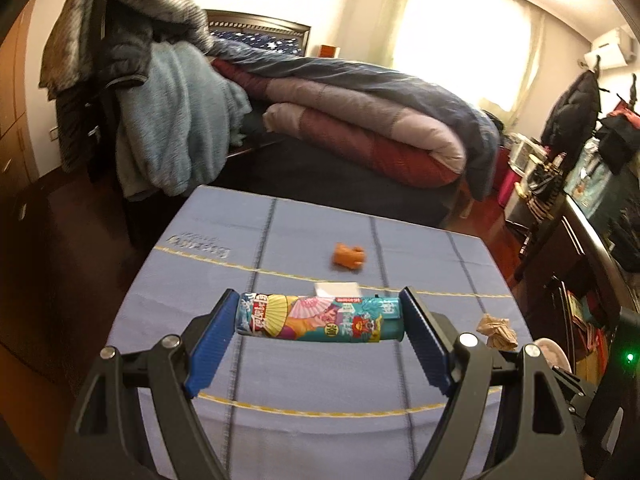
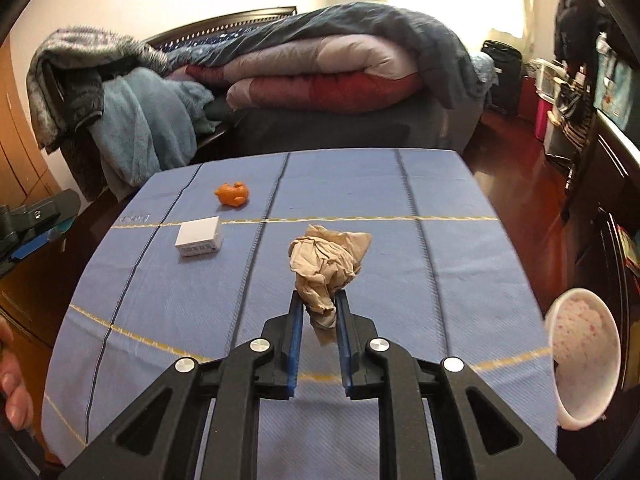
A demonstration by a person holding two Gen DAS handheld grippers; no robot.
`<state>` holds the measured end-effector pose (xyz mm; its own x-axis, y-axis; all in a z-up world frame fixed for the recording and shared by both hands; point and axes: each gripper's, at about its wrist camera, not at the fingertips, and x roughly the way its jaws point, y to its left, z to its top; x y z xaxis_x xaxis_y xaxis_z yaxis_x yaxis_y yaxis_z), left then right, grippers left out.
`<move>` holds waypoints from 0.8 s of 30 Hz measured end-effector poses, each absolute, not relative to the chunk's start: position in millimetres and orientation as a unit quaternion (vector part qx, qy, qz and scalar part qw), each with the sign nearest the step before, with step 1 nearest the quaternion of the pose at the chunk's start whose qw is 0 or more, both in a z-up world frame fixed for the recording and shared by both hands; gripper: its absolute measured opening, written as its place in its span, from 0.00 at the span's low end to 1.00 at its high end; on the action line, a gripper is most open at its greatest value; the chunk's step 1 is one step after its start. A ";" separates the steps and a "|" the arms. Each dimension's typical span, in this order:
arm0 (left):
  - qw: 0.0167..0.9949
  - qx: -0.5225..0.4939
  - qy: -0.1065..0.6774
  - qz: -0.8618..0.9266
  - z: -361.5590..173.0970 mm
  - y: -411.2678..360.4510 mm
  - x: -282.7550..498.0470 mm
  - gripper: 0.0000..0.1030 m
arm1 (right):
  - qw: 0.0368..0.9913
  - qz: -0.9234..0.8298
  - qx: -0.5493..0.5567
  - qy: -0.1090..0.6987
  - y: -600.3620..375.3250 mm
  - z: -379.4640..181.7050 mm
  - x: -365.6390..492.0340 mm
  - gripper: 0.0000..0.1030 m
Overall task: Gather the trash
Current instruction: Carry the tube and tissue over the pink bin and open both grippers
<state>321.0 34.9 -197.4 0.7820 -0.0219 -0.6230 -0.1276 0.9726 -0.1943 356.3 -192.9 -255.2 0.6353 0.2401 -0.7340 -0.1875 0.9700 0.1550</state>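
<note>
Left gripper [image 1: 316, 320] squeezing colorful snack tube [image 1: 316, 319]; right gripper [image 2: 320, 308] pinching crumpled brown paper [image 2: 326, 264] above blue tabletop [image 2: 440, 280].

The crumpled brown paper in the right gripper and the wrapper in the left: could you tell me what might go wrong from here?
1. The right gripper pinches only the lower tail of the crumpled brown paper; it could slip out.
2. The left gripper holds the snack wrapper by its ends, so the soft tube may buckle and drop.
3. The white bin sits at the table's edge; a hasty drop could miss it.
</note>
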 end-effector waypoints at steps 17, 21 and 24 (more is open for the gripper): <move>0.944 -0.056 0.310 -0.099 -170.6 -100.7 313.3 0.78 | 0.922 0.038 0.078 0.377 -318.8 -238.7 292.9 0.18; 0.941 -0.034 0.306 -0.141 -168.5 -147.9 312.9 0.78 | 0.923 0.003 0.091 0.374 -353.5 -240.9 281.8 0.18; 0.937 -0.023 0.306 -0.169 -169.1 -178.6 313.0 0.78 | 0.922 -0.023 0.102 0.373 -379.8 -243.8 274.3 0.18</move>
